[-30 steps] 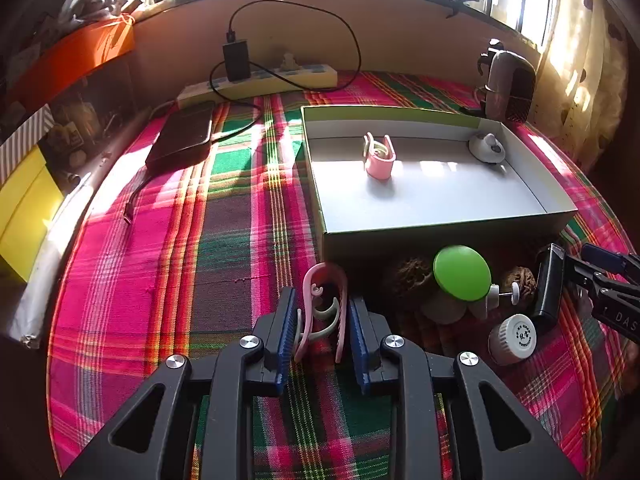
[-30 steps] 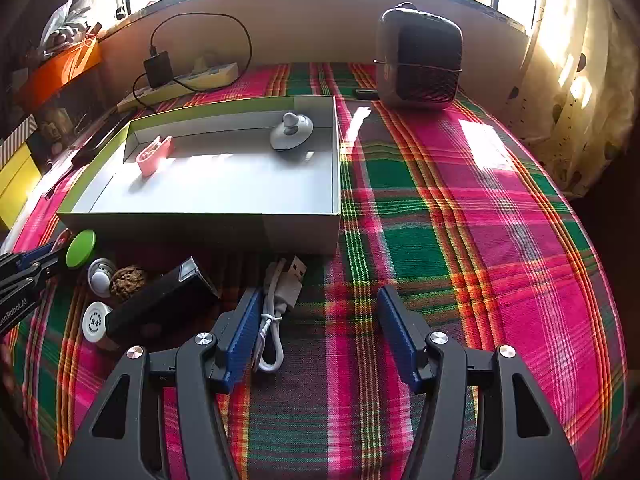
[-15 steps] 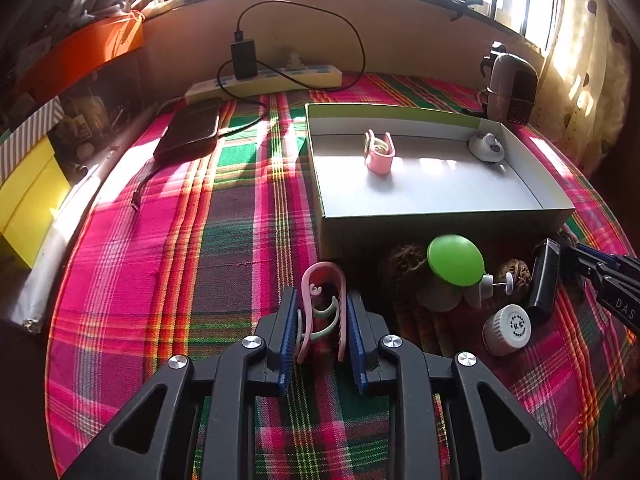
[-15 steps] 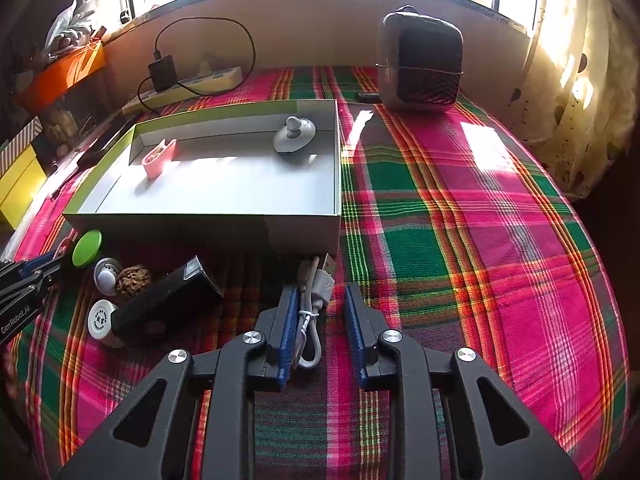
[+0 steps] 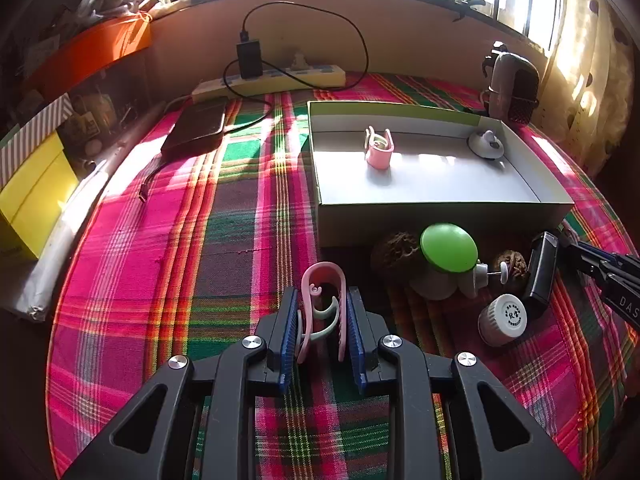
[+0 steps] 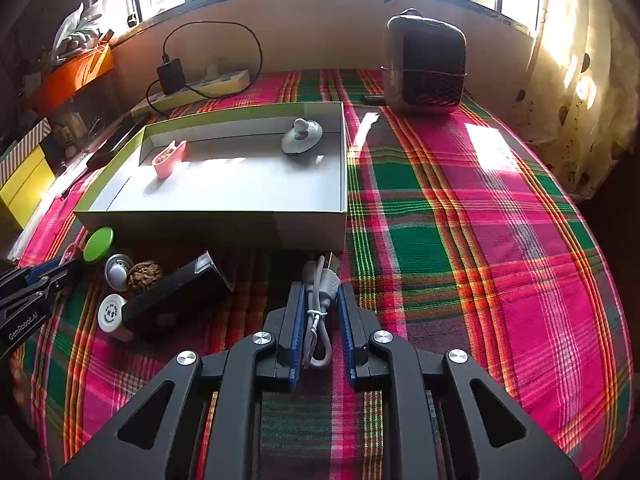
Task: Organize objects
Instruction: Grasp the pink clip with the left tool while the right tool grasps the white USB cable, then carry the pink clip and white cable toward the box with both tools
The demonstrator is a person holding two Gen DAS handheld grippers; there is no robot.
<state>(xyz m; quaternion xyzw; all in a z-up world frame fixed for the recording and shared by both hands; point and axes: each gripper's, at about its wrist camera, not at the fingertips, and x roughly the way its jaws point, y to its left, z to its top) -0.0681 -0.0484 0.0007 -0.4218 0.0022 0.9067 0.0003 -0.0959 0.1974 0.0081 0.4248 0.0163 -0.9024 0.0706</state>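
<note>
My left gripper [image 5: 323,300] is shut on a pink clip [image 5: 323,292], low over the plaid cloth in front of the box's near left corner. My right gripper [image 6: 321,294] is shut on a bundled white USB cable [image 6: 320,300] just before the near wall of the box. The open grey box [image 5: 440,216] [image 6: 224,224] holds a second pink clip [image 5: 378,148] [image 6: 168,158] and a grey knob [image 5: 486,144] [image 6: 301,138]. The right gripper's tip shows at the right edge of the left wrist view, the left gripper's tip at the left edge of the right wrist view.
Loose items lie before the box: a green-capped piece [image 5: 448,248] [image 6: 98,240], walnuts [image 5: 394,254] [image 6: 145,276], a white cap [image 5: 502,318] [image 6: 112,314], a black block [image 6: 176,294] [image 5: 540,276]. A power strip [image 5: 272,80], a dark device [image 5: 196,128] and a fan heater [image 6: 424,64] stand farther back.
The right gripper's jaws have shut on the white cable. The left gripper, holding the pink clip, has barely shifted.
</note>
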